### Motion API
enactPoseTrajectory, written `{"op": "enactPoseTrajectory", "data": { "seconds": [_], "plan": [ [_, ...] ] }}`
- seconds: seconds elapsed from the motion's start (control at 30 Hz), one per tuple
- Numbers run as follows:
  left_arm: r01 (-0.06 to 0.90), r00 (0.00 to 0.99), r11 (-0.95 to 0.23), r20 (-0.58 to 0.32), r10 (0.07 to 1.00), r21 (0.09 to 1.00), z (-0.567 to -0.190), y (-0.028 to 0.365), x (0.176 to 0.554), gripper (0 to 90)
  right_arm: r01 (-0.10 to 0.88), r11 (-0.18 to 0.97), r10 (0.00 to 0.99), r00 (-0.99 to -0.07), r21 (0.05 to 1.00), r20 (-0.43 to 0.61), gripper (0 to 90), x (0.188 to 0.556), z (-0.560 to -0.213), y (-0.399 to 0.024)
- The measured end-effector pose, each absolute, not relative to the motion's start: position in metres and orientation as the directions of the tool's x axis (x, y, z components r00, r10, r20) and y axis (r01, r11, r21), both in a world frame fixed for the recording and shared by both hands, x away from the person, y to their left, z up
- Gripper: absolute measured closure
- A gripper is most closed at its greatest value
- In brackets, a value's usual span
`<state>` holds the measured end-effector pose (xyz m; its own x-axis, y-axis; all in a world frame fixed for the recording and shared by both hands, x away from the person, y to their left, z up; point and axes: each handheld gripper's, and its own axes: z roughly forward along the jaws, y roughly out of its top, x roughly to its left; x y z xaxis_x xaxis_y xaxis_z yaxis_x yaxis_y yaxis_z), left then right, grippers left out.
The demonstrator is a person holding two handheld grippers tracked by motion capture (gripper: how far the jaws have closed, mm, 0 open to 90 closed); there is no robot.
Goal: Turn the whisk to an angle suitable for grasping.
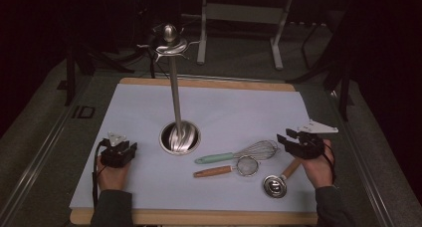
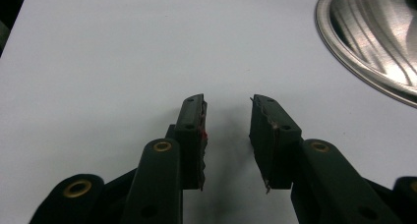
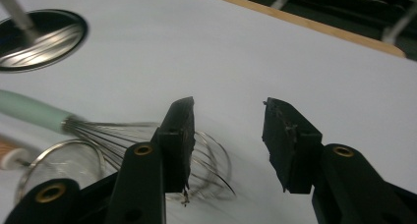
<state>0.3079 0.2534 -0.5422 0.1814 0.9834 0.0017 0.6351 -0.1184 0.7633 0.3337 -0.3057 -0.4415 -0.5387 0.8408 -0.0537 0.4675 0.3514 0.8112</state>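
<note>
**Both grippers empty, utensils lying loose by the right hand**

Nearest the person, at the front edge of the surface (image 1: 149, 197), the left hand (image 1: 112, 174) holds the left gripper (image 1: 118, 152) low over bare white sheet; its jaws stand well apart with nothing between them. The right hand (image 1: 318, 170) holds the right gripper (image 1: 301, 143) above the sheet at the right side, jaws likewise wide and holding nothing.

Just in front of the right hand lies a small metal ladle (image 1: 275, 185) with a wooden handle, which runs up under the right gripper. To its left lies a small mesh strainer (image 1: 246, 165) with a wooden handle, touching or nearly touching the whisk (image 1: 259, 150) with its pale green handle just behind it. In the right gripper view the whisk's wire loops (image 3: 206, 160) lie directly below and behind the near jaw, partly hidden by it.

Farther in, near the middle of the sheet, sits the round steel base (image 1: 179, 137) of a utensil stand; its rim (image 2: 364, 71) shows at the upper right of the left gripper view, apart from those jaws. The stand's pole (image 1: 175, 92) rises to a hooked top (image 1: 170, 43). Beyond the surface, grey frame legs (image 1: 239, 28) stand on the dark floor.
</note>
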Motion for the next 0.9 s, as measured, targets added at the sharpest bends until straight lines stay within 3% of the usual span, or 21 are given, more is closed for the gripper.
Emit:
{"op": "enactPoseTrajectory", "data": {
  "seconds": [0.4, 0.9],
  "plan": [
    [0.640, 0.183, -0.118, -0.001, 0.983, 0.759, -0.543, 0.254, 0.309, 66.4, 0.411, 0.526, 0.733, -0.662, 0.744, -0.153, 59.2, 0.350, -0.437, -0.258],
    [0.644, 0.185, -0.121, -0.001, 0.983, 0.756, -0.543, 0.254, 0.309, 65.7, 0.347, 0.682, 0.580, -0.792, 0.644, -0.188, 55.1, 0.354, -0.453, -0.201]
  ]
}}
